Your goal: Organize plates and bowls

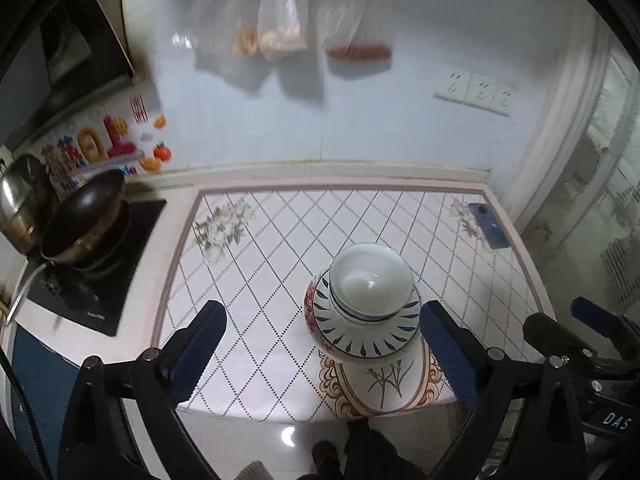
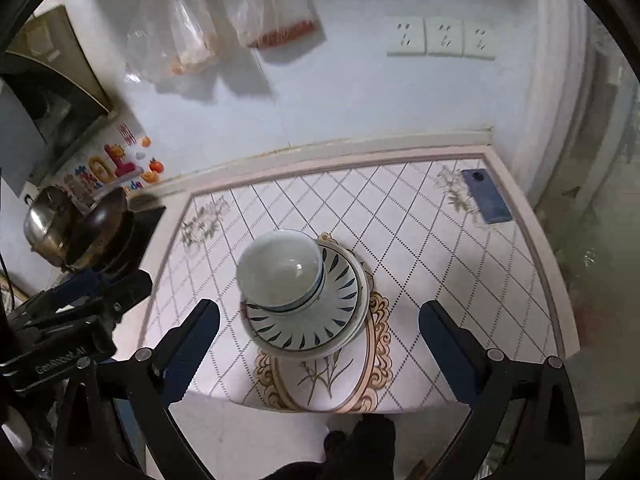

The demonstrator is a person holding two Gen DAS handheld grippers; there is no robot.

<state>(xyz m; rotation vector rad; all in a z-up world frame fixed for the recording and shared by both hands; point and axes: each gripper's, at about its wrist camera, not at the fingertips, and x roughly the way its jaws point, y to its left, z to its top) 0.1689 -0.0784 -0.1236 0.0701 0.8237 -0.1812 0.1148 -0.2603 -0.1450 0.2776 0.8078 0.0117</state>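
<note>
A white bowl point(image 1: 370, 280) sits on top of a stack: under it a blue-leaf patterned plate point(image 1: 364, 332), and under that a red floral plate point(image 1: 310, 308) showing at the left. The stack stands near the front of the tiled table point(image 1: 280, 248). In the right wrist view the same bowl point(image 2: 280, 268) rests on the leaf plate point(image 2: 304, 328) above a plain white plate rim point(image 2: 362, 304). My left gripper point(image 1: 322, 336) is open and empty, held back from the stack. My right gripper point(image 2: 320, 336) is open and empty, also short of the stack.
A blue phone point(image 1: 490, 226) lies at the table's far right corner. A black wok point(image 1: 86, 220) and a steel kettle point(image 1: 18, 200) stand on the cooktop to the left. Plastic bags point(image 1: 280, 20) hang on the wall. Sockets point(image 1: 474, 92) are at right.
</note>
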